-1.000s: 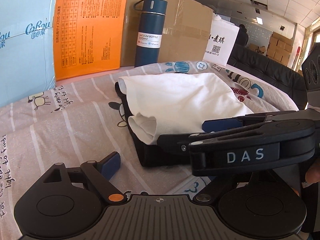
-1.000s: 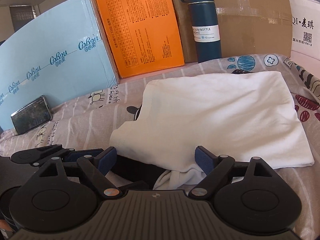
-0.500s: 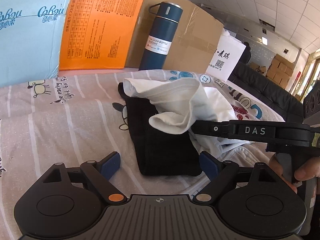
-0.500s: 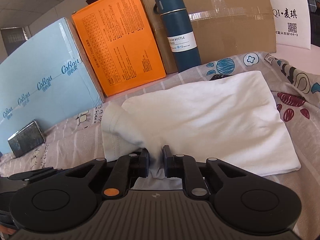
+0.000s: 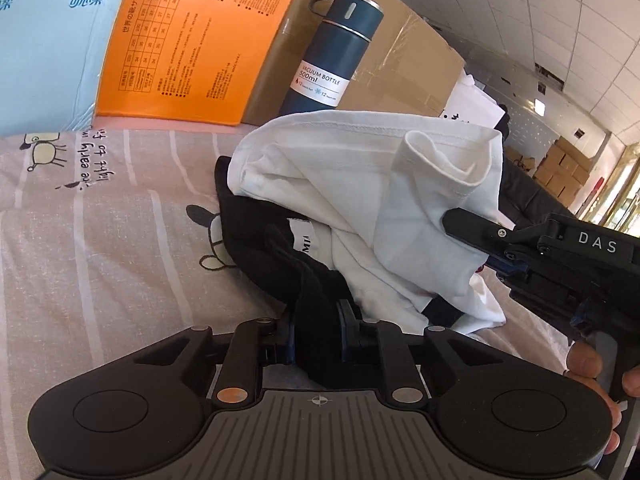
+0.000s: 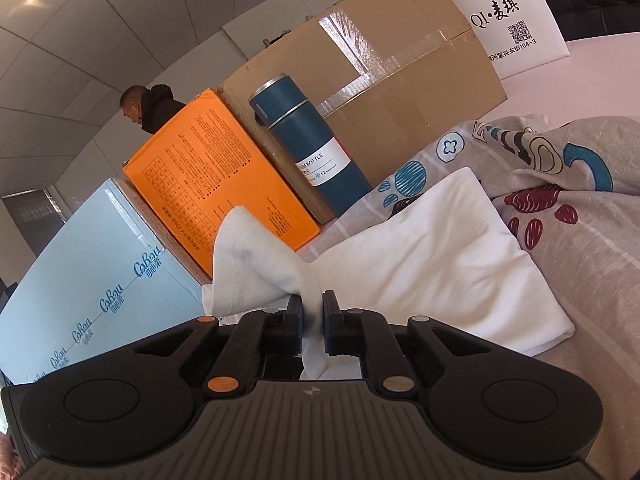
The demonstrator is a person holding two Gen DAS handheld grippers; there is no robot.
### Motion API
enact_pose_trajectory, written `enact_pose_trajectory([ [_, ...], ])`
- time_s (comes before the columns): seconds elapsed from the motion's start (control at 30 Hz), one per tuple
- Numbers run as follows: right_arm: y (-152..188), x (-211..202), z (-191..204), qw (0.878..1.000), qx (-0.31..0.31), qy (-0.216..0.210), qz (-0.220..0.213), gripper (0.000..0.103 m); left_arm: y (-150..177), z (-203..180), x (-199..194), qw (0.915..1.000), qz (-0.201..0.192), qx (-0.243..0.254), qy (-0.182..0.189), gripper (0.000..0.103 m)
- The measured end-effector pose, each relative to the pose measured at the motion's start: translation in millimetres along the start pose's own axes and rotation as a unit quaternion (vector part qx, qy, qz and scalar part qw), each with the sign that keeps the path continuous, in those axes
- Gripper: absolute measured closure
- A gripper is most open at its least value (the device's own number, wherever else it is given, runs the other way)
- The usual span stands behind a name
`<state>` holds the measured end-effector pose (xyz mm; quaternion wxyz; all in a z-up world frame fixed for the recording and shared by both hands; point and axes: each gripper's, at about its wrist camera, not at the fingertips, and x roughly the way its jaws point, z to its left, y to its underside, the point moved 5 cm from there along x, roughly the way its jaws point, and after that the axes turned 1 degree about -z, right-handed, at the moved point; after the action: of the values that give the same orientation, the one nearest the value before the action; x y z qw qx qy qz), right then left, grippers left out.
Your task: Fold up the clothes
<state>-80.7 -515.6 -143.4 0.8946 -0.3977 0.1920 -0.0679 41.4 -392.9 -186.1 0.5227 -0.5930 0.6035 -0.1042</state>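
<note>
The left gripper (image 5: pixel 316 316) is closing its 2 jaws on a fold of the black fabric garment (image 5: pixel 264 248). The right gripper (image 6: pixel 312 312) is clenched on the bunched white cotton T-shirt (image 6: pixel 432 248), just in front of the dark-blue cylindrical vacuum bottle (image 6: pixel 312 148).

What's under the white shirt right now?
A black garment lies under the white shirt, with a white label showing. The left gripper is closing on a fold of it. How far it extends beneath the shirt is hidden.

Cartoon-print bedsheet (image 5: pixel 100 240) — black garment (image 5: pixel 256 236), white shirt (image 6: pixel 440 256), blue vacuum bottle (image 5: pixel 336 52), boxes behind.
</note>
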Motion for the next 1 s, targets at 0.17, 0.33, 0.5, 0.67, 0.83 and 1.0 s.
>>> enact_pose_trajectory([
  [0.17,-4.3,-4.0,-2.7,1.000,0.014,-0.013,-0.019,0.094,1.5,10.8,0.8,0.9969,0.009,-0.070,0.035,0.083],
  [0.33,1.2,4.1,-0.3,1.000,0.003,-0.005,0.003,0.094,5.2,-4.0,2.0,0.9951,0.020,-0.073,0.064,0.059],
  [0.5,7.5,13.7,6.4,1.000,-0.021,-0.001,0.020,0.092,6.3,-17.8,6.8,0.9971,0.009,-0.042,0.063,0.040],
  [0.67,15.8,22.7,15.4,0.997,-0.060,0.011,0.039,0.081,7.6,-20.4,8.2,0.9998,-0.003,-0.009,0.015,0.077],
  [0.83,25.0,40.9,30.3,0.991,-0.113,0.033,0.070,0.066,7.0,-5.2,6.1,0.9984,-0.005,-0.047,0.030,0.087],
  [1.0,31.7,63.3,43.3,0.981,-0.155,0.065,0.099,0.072,8.3,1.6,4.4,0.9970,-0.006,-0.063,0.044,0.089],
])
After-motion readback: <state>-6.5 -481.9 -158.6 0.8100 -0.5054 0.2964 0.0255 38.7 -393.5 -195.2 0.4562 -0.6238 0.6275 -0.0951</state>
